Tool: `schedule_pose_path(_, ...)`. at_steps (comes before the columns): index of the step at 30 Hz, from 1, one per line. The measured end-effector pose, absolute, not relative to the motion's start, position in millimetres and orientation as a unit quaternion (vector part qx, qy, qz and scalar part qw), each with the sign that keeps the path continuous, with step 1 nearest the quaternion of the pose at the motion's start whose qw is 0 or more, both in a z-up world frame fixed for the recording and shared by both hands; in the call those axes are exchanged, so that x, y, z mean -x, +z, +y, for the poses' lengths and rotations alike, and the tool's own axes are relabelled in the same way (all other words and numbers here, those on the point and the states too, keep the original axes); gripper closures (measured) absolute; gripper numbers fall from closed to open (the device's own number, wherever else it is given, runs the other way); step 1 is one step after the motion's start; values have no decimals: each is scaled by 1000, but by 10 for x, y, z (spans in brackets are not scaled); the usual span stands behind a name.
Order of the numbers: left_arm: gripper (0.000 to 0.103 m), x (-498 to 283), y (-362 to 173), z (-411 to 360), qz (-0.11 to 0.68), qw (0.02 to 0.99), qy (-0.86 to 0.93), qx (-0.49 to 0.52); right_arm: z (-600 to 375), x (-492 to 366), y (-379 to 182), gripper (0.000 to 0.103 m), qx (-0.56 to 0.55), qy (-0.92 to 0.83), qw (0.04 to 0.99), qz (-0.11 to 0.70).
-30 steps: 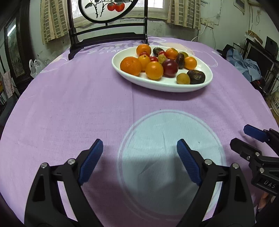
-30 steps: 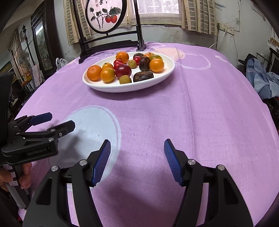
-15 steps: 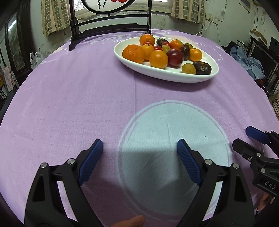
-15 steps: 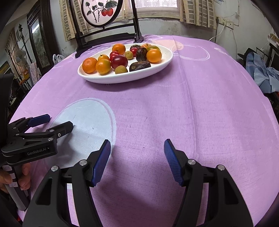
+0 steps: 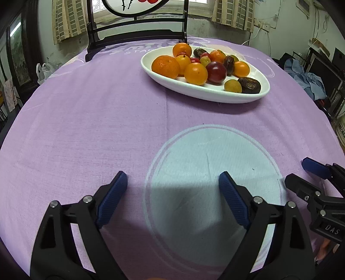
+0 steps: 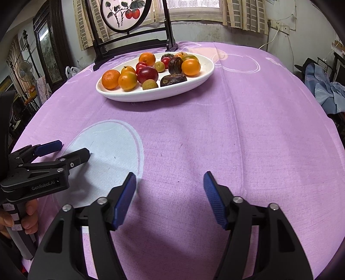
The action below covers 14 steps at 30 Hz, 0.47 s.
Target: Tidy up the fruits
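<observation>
A white oval plate sits at the far side of the purple tablecloth. It holds several fruits: oranges, a dark red plum, small green-yellow fruits and dark wrinkled ones. My left gripper is open and empty, low over a pale blue circle on the cloth. My right gripper is open and empty, to its right; it also shows in the left wrist view.
A dark wooden stand with a round painted panel stands behind the plate at the table's far edge. Blue clothes lie on furniture to the right. The left gripper shows at the left of the right wrist view.
Both grippers have moved forward towards the plate, which looks nearer and larger. The left view has shifted so the plate sits more to the right. Both stay open.
</observation>
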State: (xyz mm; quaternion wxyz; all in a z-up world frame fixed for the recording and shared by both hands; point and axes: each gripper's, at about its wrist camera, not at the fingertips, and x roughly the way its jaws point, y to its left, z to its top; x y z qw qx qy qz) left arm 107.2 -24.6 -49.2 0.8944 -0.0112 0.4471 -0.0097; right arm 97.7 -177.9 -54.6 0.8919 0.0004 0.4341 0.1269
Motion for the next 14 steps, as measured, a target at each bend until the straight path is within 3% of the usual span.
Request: schedule_pose_path(14,6,-1098,-527,-292,453,891,-15,0,-1720,-988,-564,26,15,127,889,439)
